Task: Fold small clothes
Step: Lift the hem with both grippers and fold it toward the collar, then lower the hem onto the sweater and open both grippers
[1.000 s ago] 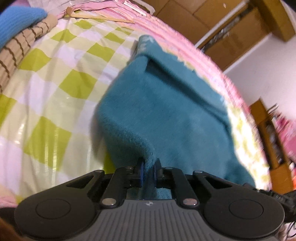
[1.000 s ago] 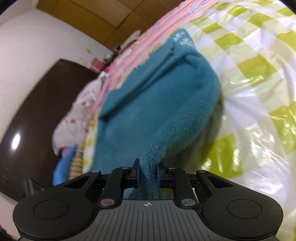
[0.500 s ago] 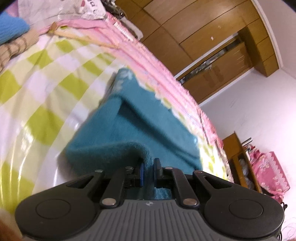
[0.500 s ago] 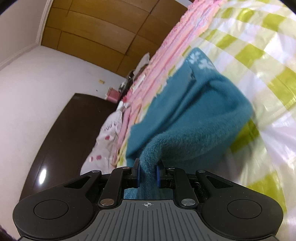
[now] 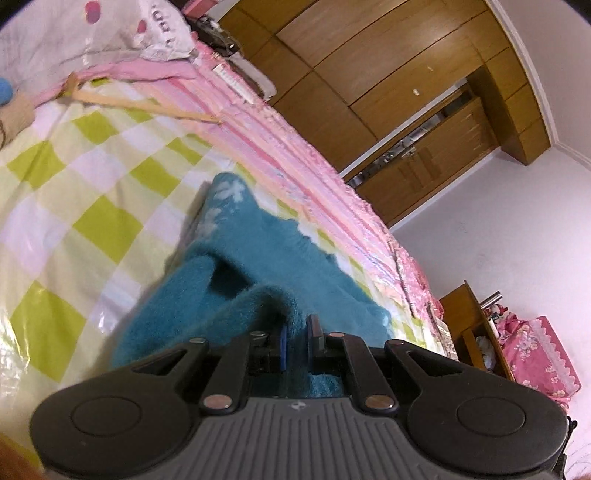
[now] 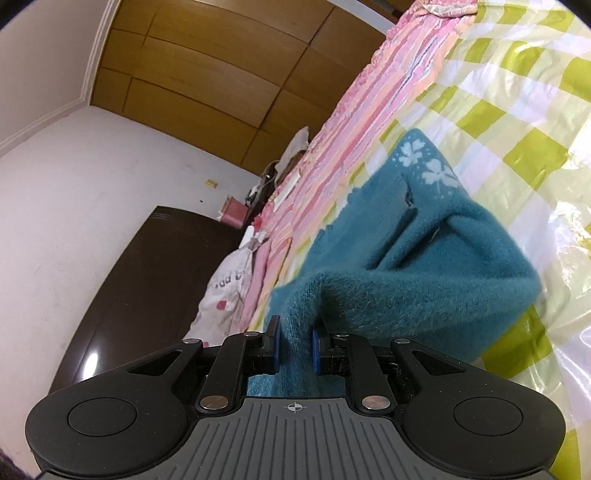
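Note:
A fuzzy teal garment [image 5: 258, 266] with white flower prints lies on the green-and-white checked cloth [image 5: 92, 192]. My left gripper [image 5: 297, 345] is shut on its near edge, which is lifted and curled over towards the far end. In the right wrist view the same teal garment [image 6: 424, 258] is folded over itself, and my right gripper [image 6: 294, 347] is shut on another part of the lifted near edge. The garment's far end with the flowers rests on the cloth.
A pink striped bedspread [image 5: 280, 147] runs along the far edge of the checked cloth [image 6: 517, 122]. A white printed bag [image 5: 110, 33] and a wooden stick [image 5: 144, 105] lie at the far left. Wooden wardrobes [image 5: 388, 85] and a dark cabinet [image 6: 147, 288] stand beyond.
Both grippers have lifted the garment's near edge and carried it forward over the rest, tilting upward so more wall and wardrobe show. Both stayed shut on the cloth.

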Motion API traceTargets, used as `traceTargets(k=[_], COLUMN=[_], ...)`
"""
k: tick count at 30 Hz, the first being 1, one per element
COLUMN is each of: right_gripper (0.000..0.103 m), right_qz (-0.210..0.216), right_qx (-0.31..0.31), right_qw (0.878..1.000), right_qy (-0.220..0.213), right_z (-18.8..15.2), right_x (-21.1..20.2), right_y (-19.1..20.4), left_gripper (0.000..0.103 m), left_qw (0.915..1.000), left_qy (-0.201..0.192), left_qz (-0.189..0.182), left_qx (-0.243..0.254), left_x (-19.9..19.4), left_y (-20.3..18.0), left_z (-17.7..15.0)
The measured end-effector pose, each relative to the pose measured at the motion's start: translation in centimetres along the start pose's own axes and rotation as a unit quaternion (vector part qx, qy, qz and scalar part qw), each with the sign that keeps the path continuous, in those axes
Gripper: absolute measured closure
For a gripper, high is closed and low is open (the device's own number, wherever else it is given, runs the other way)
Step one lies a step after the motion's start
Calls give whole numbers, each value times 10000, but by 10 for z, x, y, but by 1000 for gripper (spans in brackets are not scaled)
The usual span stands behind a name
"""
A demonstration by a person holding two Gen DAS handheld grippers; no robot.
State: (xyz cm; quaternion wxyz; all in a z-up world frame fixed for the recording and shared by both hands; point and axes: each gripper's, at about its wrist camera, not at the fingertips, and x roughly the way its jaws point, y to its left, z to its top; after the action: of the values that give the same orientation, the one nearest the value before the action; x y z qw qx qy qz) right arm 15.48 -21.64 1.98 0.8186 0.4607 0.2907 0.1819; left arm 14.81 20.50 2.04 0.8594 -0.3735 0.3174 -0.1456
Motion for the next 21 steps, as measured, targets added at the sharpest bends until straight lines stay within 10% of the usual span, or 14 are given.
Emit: traceTargets(k=[21], right_gripper=[87], right_qz=[7], right_qx=[40], right_qw=[9998], right_qy=[208], right_z=[2], right_x=[22], right_y=[-5], left_gripper=[88], left_qw=[9999], left_qy=[4], left_qz=[-83], left_qx=[-109], left_x=[16], left_y=[6], left_z=[3])
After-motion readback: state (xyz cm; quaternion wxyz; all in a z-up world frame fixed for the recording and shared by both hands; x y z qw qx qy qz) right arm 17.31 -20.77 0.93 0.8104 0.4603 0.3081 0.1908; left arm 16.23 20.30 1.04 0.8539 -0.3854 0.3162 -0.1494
